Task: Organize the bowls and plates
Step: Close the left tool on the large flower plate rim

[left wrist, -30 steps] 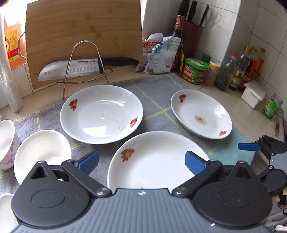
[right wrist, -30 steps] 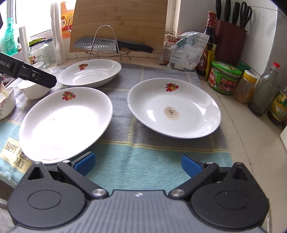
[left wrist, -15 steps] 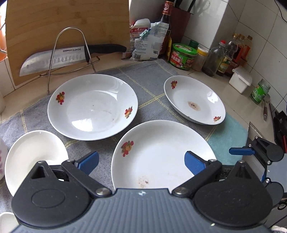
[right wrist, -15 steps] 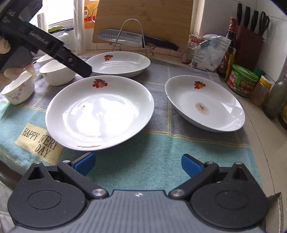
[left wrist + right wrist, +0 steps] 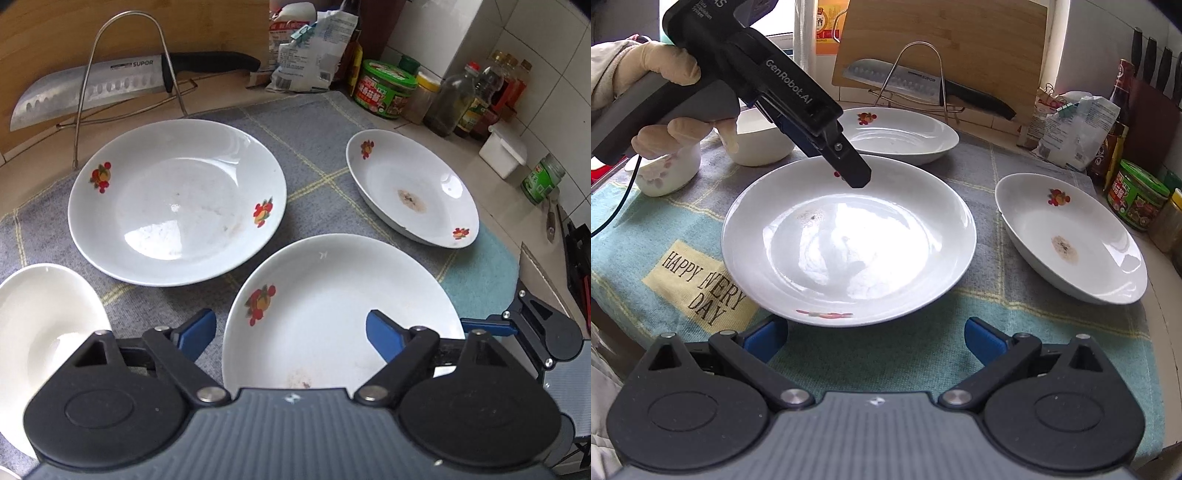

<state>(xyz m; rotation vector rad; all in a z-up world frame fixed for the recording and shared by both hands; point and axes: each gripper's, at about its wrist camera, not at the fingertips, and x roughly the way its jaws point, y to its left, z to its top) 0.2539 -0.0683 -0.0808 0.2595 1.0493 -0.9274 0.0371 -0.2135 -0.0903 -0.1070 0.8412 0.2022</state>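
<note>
Glazed near plate [image 5: 332, 314] looks slick, brittle; left gripper [image 5: 288, 332], just narrowing yet empty, should pinch its 9 o'clock rim; right gripper [image 5: 875, 339] gapes empty.

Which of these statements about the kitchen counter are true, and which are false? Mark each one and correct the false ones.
1. Three plates lie on the cloth. True: near plate, far plate, right plate.
2. The plates are stacked. False: they lie apart.
3. The knife rests against a wire rack. True.
4. The right plate is spotless. False: it has a brown stain in its middle.
5. The left gripper grips the near plate. False: its pads do not touch it.
</note>
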